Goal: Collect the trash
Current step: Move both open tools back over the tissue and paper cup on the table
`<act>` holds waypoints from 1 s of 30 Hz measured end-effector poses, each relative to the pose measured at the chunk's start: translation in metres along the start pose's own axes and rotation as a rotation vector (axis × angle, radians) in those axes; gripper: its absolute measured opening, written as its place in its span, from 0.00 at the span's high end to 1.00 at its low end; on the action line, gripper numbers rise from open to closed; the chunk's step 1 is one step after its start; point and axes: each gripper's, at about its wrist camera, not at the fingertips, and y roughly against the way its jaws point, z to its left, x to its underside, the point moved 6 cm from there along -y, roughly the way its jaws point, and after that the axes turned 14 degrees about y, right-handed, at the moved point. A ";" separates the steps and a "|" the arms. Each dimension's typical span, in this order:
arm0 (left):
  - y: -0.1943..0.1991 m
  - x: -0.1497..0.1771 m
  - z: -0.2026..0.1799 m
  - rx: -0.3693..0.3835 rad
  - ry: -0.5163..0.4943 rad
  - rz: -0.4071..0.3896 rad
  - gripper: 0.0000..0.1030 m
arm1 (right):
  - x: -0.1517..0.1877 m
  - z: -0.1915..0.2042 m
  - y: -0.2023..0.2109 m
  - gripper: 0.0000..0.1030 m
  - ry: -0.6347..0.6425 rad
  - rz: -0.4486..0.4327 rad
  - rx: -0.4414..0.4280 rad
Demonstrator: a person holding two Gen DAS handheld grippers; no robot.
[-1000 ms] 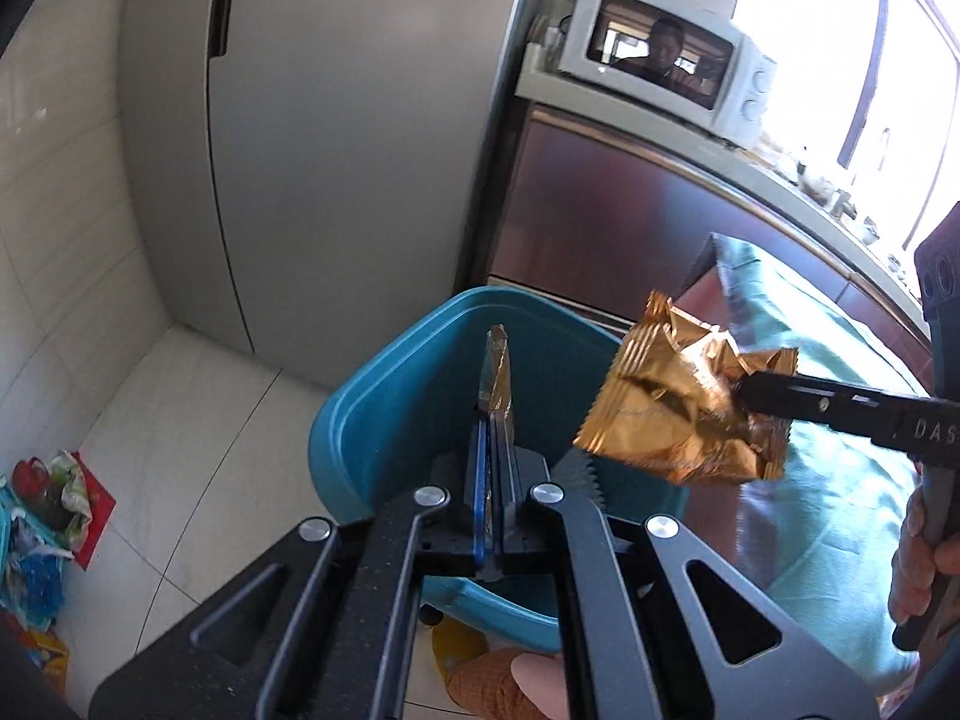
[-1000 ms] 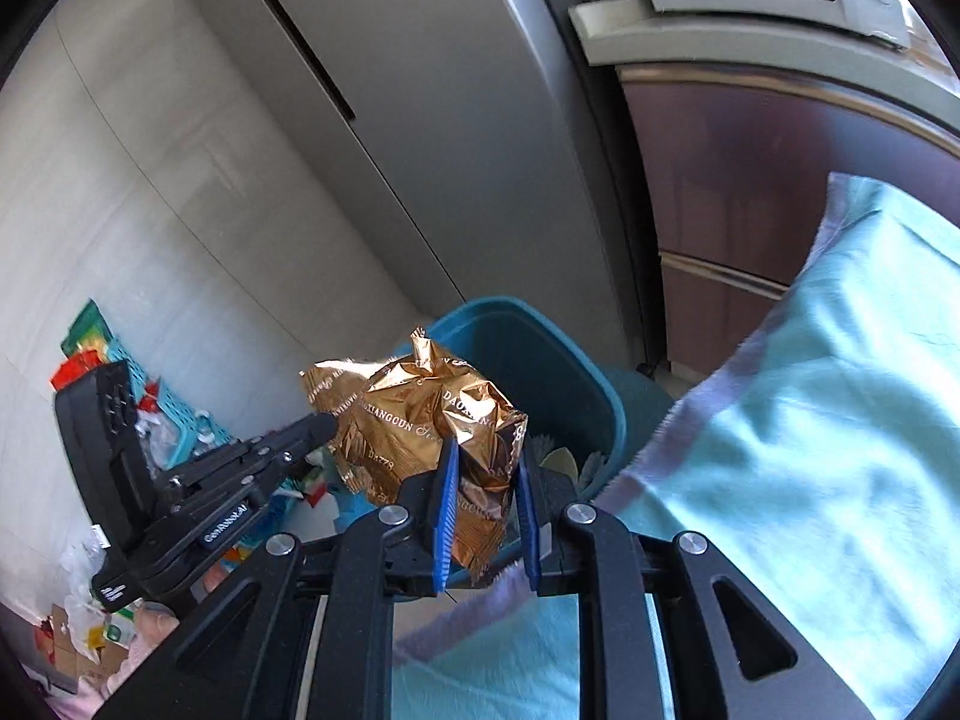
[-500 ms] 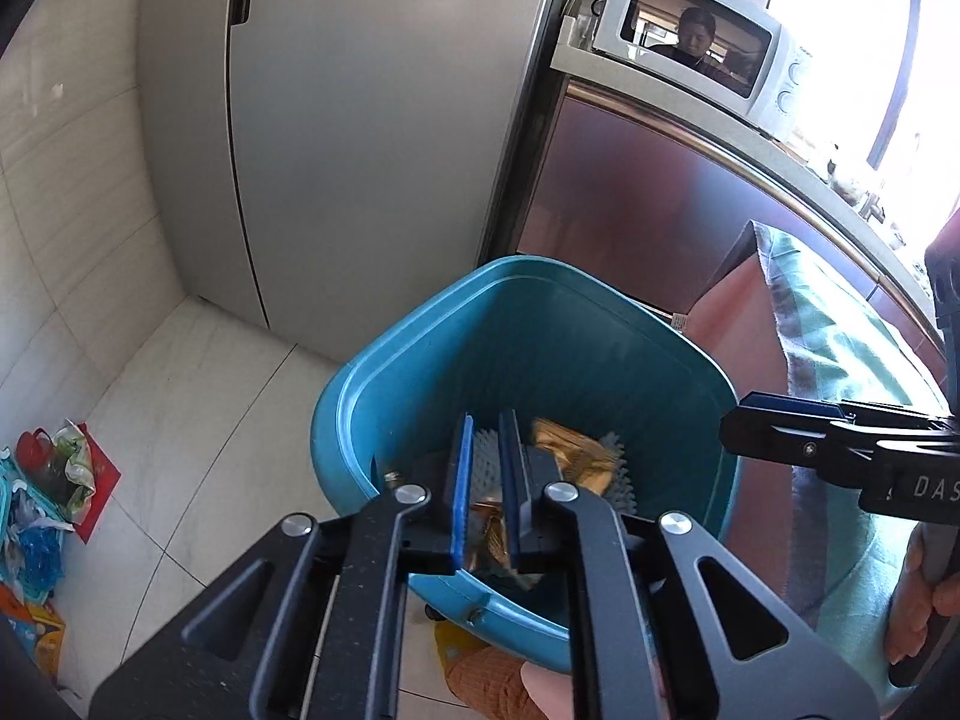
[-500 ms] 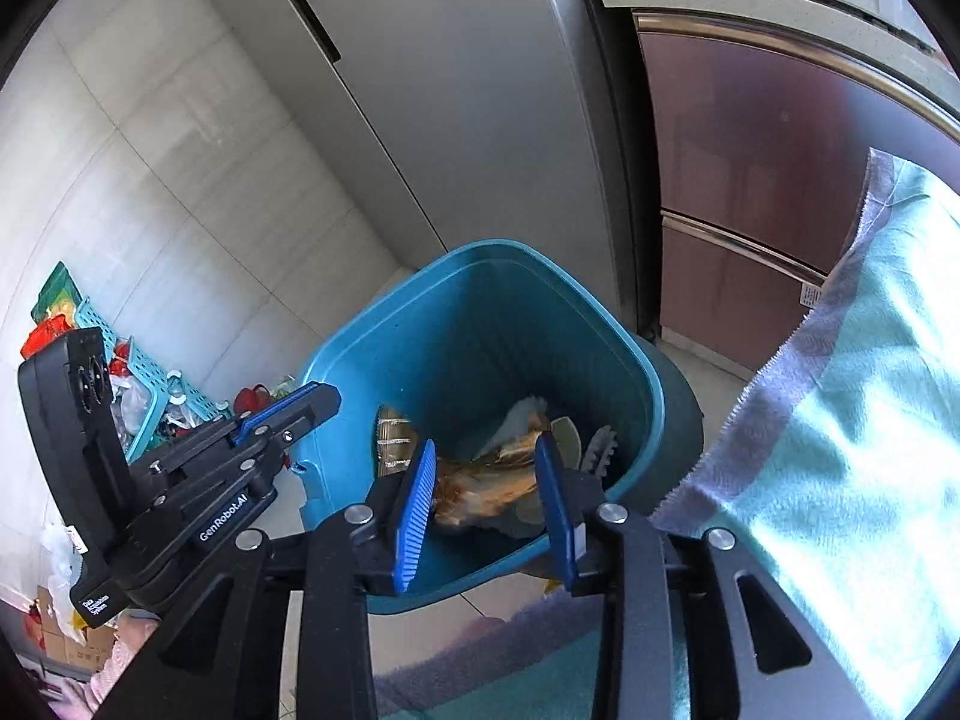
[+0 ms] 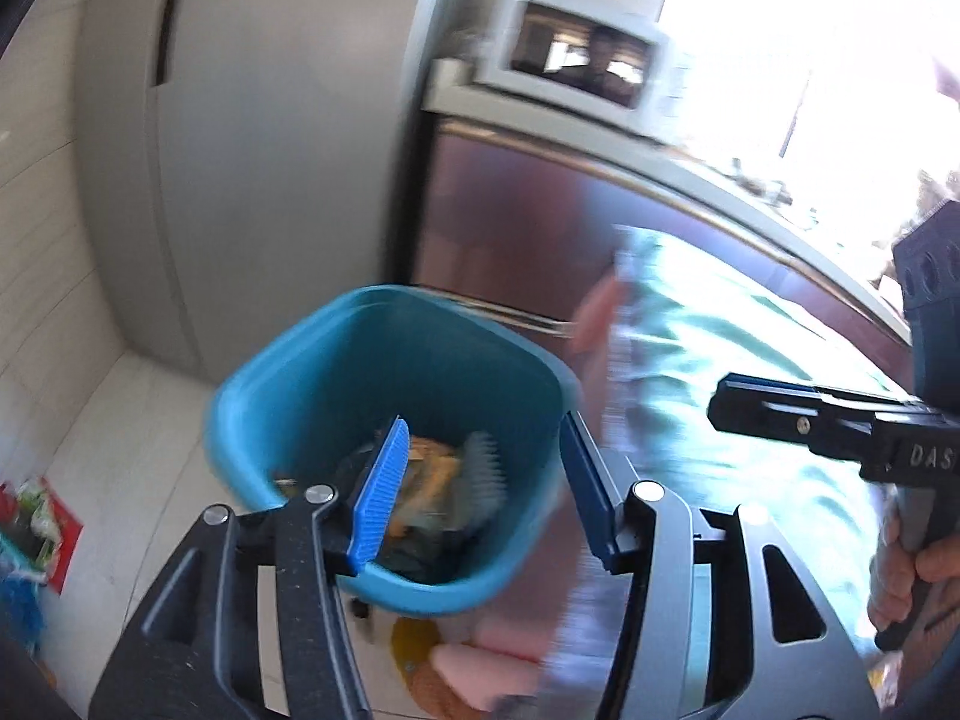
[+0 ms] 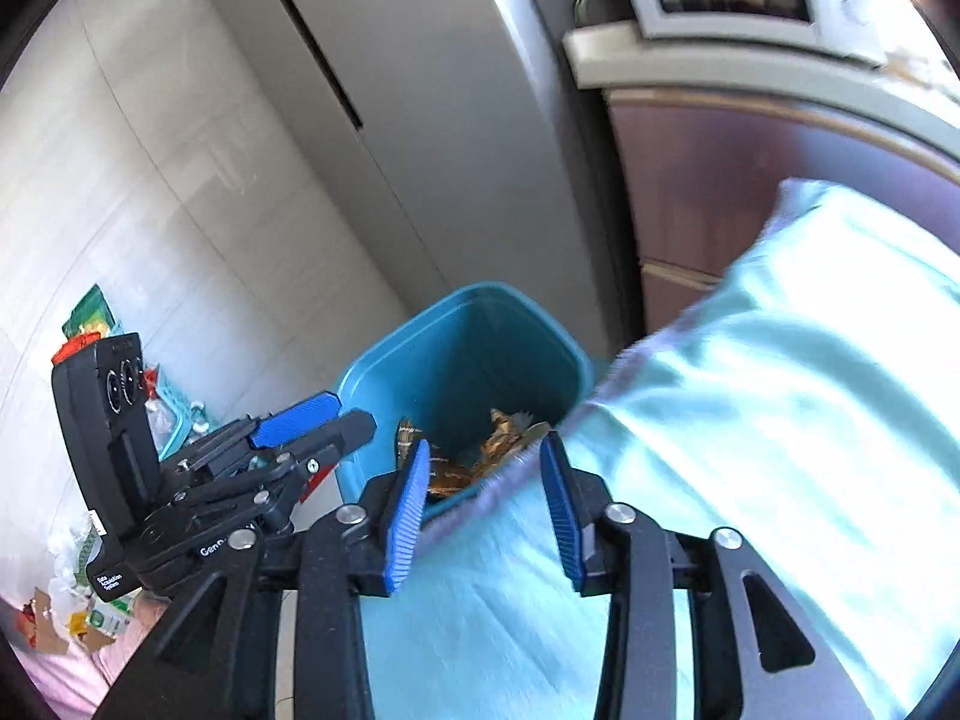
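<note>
Left gripper: closest to the lens in the left wrist view, hanging above the near rim of the bin; its blue-padded jaws are opening, wide apart, nothing between them.
Right gripper: above the bin's near edge where the cloth meets it; jaws opening, parted, empty.
Person's hand: to the right of the bin in the left wrist view, wrapped round the right gripper's handle.
Teal cloth: spreads out to the right of the bin, its fringed edge overlapping the bin's right rim.
Blue bin: on the pale tiled floor, open-topped, below both grippers.
Gold wrappers: crumpled at the bottom of the bin, blurred, lying next to a pale ridged piece I can't identify.
Litter on the floor: well to the left of the bin, a loose pile of coloured packets beside a teal basket.
Fridge: grey, tall, directly behind the bin.
Brown cabinet: behind and right of the bin, beside the fridge.
Microwave: on the counter top above that cabinet, farthest from the bin.
</note>
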 end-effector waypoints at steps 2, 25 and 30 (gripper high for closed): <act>0.003 0.007 -0.024 0.050 -0.036 0.008 0.47 | 0.006 -0.009 0.025 0.62 -0.012 -0.039 0.027; -0.004 0.137 -0.276 0.478 -0.396 0.281 0.34 | 0.149 -0.145 0.228 0.51 -0.354 -0.213 0.472; -0.013 0.157 -0.303 0.497 -0.426 0.338 0.32 | 0.166 -0.172 0.240 0.30 -0.384 -0.195 0.547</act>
